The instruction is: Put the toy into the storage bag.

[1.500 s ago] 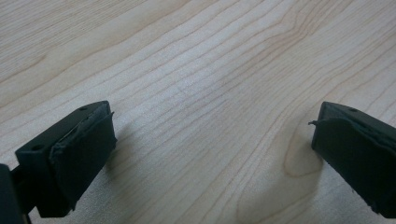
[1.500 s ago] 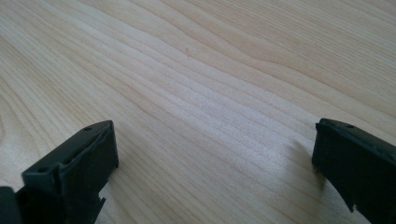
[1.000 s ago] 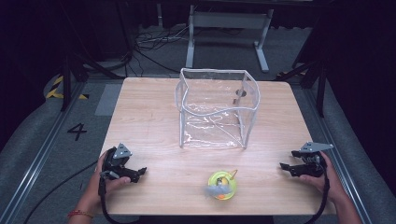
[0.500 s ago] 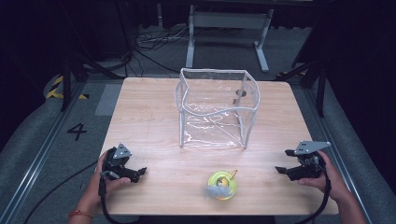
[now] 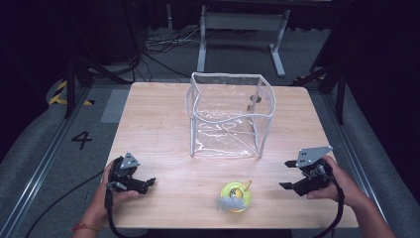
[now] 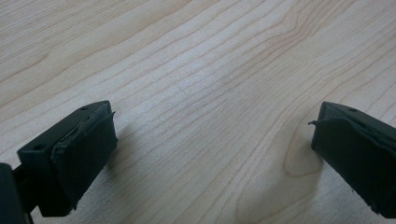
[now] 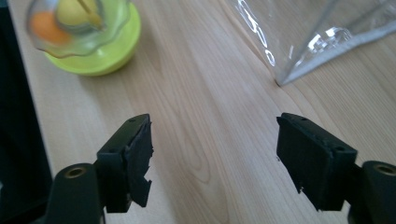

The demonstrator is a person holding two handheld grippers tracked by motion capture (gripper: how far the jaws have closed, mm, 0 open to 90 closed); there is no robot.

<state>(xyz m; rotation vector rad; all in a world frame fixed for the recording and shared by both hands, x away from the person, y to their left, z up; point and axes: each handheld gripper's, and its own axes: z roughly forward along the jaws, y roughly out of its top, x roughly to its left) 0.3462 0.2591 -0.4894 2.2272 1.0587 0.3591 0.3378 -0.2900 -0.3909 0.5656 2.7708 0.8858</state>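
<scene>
High view: above, facing forward-down on table (image 5: 163, 124) | gripper views: close, low over tabletop | shared: wood surface.

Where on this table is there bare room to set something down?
Bare wood left of the clear bag, and between the left gripper and the yellow-green toy. Tightest between toy and bag, near the right gripper.

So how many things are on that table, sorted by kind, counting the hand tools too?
Clear plastic bag, standing open: 1
Yellow-green toy with a clear top: 1
Hand-held grippers, left gripper and right gripper: 2
Total: 4
</scene>
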